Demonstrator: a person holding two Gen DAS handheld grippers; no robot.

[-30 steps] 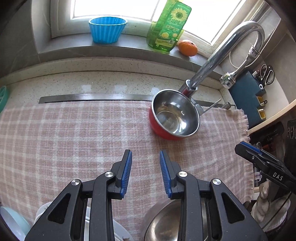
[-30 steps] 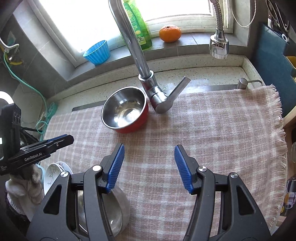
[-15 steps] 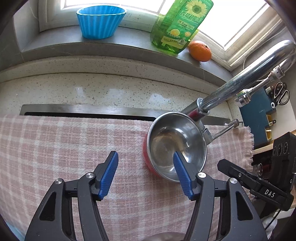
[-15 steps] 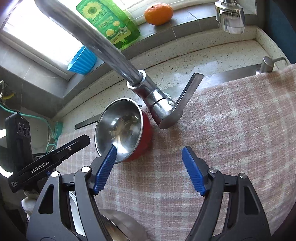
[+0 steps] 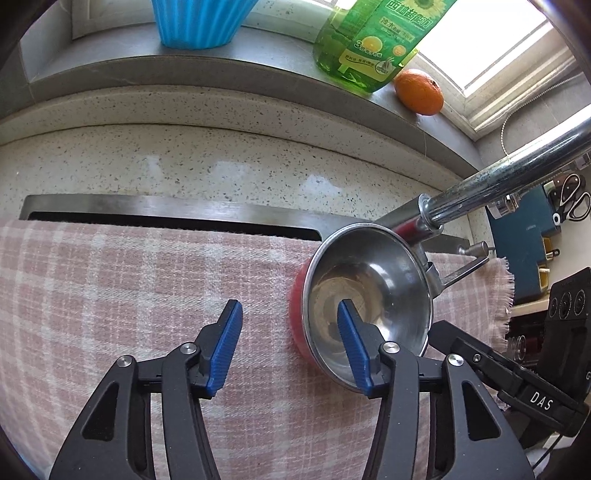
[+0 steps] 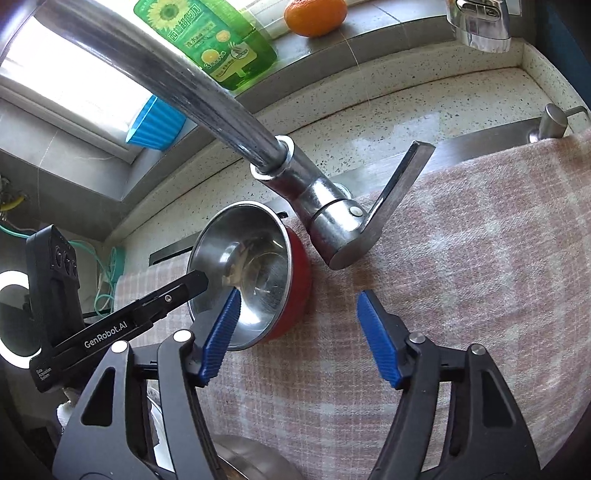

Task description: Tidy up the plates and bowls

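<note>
A red bowl with a steel inside [image 5: 369,280] [image 6: 258,258] sits on the pink checked cloth [image 5: 129,295] against the tap's base. My left gripper [image 5: 289,306] straddles its left wall: the right pad is inside the bowl, the left pad is out over the cloth. Its jaws are closing, and neither pad presses on the wall. My right gripper [image 6: 300,293] straddles the opposite wall, with its left pad inside and its right pad outside. Its jaws are closing too, with gaps on both sides of the wall.
The chrome tap [image 6: 317,206] and its lever [image 6: 399,184] rise just behind the bowl. A green soap bottle [image 5: 369,44], an orange [image 5: 419,92] and a blue cup [image 5: 199,22] stand on the sill. Another steel bowl [image 6: 243,458] lies at the near edge.
Both grippers have moved forward and down to the red bowl. Each opened wider, then narrowed a little. Each now has one pad inside the bowl.
</note>
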